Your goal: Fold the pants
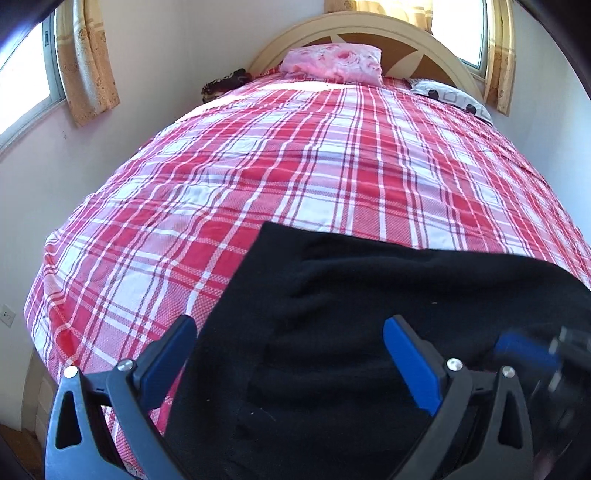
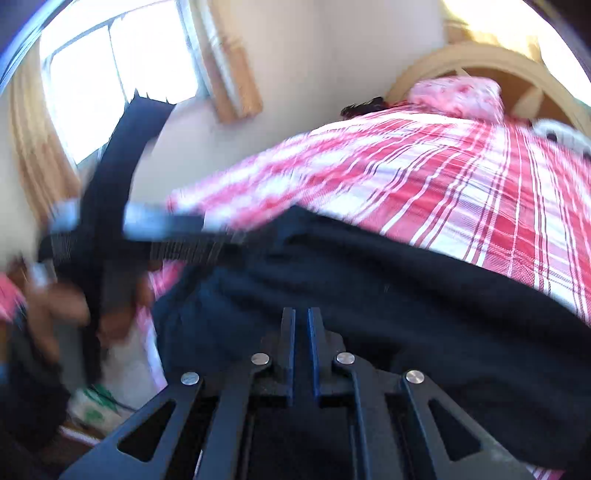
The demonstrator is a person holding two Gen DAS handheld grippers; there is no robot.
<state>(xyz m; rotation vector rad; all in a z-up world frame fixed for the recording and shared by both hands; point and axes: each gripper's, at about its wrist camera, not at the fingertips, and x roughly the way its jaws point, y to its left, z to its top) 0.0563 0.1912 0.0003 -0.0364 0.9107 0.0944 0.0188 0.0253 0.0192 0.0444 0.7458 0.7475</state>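
Black pants [image 1: 351,302] lie at the foot of a bed with a red and white plaid cover [image 1: 258,166]. My left gripper [image 1: 290,332] is open, its blue-padded jaws wide apart over the pants' left part. The right gripper shows blurred at the right edge of the left wrist view [image 1: 543,354]. In the right wrist view the pants [image 2: 369,280] fill the lower middle. My right gripper [image 2: 301,317] has its jaws nearly together over the black cloth; whether cloth is pinched I cannot tell. The left gripper [image 2: 110,206] shows blurred on the left there.
A pink pillow [image 1: 332,64] and a patterned pillow [image 1: 450,98] lie by the curved headboard [image 1: 369,29]. Walls stand close on both sides of the bed, with curtained windows [image 1: 26,81]. A white bag [image 2: 110,391] lies on the floor at lower left.
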